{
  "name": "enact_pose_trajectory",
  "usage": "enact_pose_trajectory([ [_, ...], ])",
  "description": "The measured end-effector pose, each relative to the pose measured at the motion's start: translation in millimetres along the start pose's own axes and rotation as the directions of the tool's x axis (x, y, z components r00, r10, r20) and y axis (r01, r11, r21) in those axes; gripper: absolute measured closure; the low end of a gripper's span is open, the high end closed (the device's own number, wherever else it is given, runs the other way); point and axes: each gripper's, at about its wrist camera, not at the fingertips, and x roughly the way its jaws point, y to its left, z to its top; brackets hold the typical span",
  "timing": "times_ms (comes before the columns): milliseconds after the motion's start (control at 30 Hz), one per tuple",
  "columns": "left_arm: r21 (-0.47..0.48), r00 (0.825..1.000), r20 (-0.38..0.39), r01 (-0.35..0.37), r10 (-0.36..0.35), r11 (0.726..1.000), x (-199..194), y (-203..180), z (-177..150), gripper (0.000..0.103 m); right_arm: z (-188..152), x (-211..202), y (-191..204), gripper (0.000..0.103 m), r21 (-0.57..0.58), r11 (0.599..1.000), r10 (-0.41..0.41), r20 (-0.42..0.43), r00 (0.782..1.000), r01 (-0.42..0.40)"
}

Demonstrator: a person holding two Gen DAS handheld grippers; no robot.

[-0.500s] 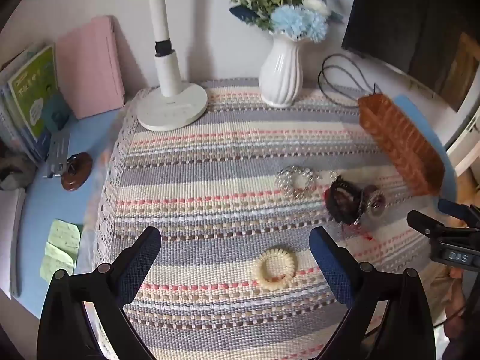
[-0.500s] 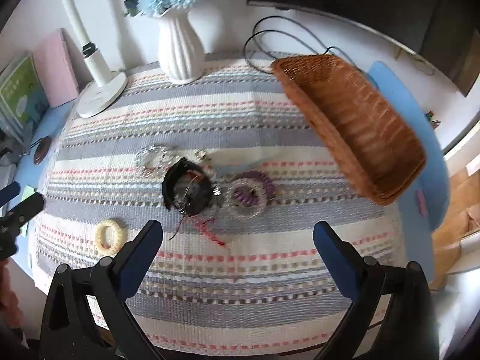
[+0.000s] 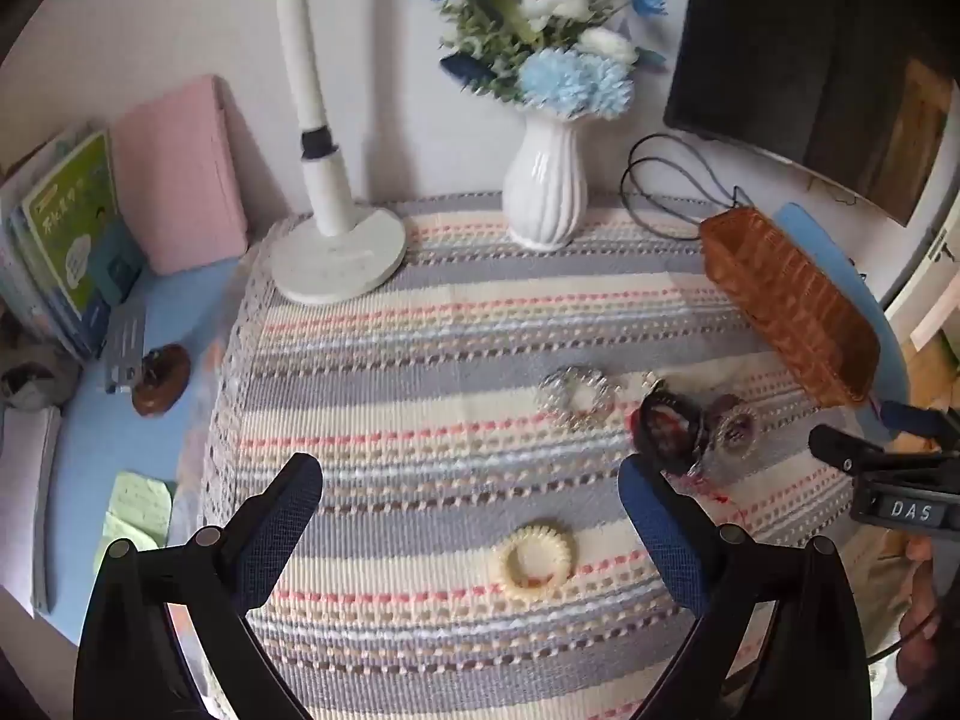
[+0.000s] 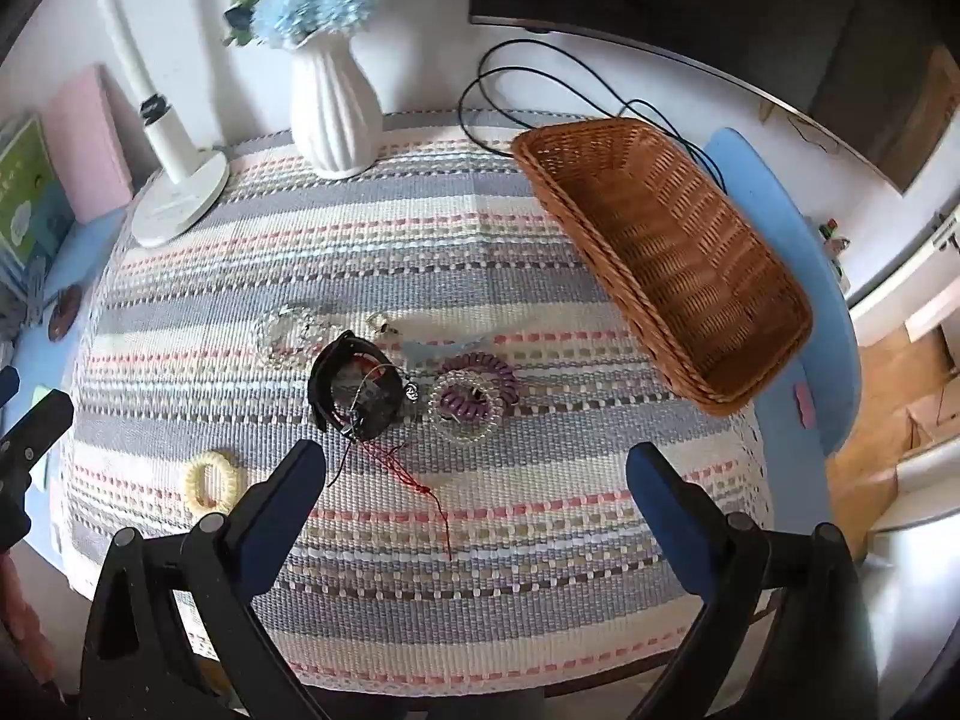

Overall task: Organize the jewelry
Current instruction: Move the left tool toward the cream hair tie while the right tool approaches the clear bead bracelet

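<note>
Jewelry lies on a striped cloth point(image 4: 480, 252). A cream coil ring point(image 3: 532, 562) lies just ahead of my open, empty left gripper point(image 3: 471, 510); it also shows in the right wrist view point(image 4: 208, 478). A clear beaded bracelet point(image 3: 576, 394), a black bracelet point(image 4: 354, 387) with red thread point(image 4: 414, 474), and a purple coil under a clear bead ring point(image 4: 471, 390) lie mid-cloth. My right gripper point(image 4: 477, 483) is open and empty, just short of the black bracelet. A brown wicker basket point(image 4: 666, 252) stands empty at the right.
A white vase of blue flowers point(image 3: 545, 192) and a white lamp base point(image 3: 337, 258) stand at the back. Black cables point(image 4: 540, 90) lie behind the basket. Books and a pink case point(image 3: 180, 174) lean at left. The right gripper shows in the left view point(image 3: 888, 468).
Both grippers have pulled back and up a little; the jewelry sits slightly farther ahead in each view. Nothing on the cloth has moved.
</note>
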Motion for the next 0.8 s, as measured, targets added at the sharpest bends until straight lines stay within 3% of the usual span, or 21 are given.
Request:
enact_pose_trajectory([
  [133, -0.022, 0.998, -0.012, 0.059, -0.059, 0.998, 1.5, -4.2, 19.6, 0.004, 0.6, -8.3, -9.8, 0.002, 0.060, 0.998, -0.009, 0.001, 1.000, 0.009],
  [300, 0.046, 0.992, -0.096, 0.085, -0.080, 0.995, 22.5, -22.1, 40.2, 0.004, -6.5, -25.6, -20.2, 0.002, 0.071, 0.997, -0.025, 0.042, 0.999, 0.022],
  [500, 0.051, 0.978, -0.165, 0.139, -0.129, 0.989, 52.6, -57.6, 74.7, 0.004, -17.0, -44.1, -55.2, 0.002, 0.132, 0.991, -0.039, 0.071, 0.997, 0.029],
  [633, 0.083, 0.973, -0.183, 0.160, -0.142, 0.984, 63.3, -84.3, 88.5, 0.004, -19.5, -46.3, -70.9, 0.002, 0.177, 0.983, -0.071, 0.075, 0.995, 0.056],
  [800, 0.165, 0.974, -0.172, 0.173, -0.144, 0.971, 63.1, -110.0, 92.8, 0.003, -21.4, -38.8, -80.2, 0.002, 0.217, 0.976, -0.046, 0.062, 0.997, 0.032],
])
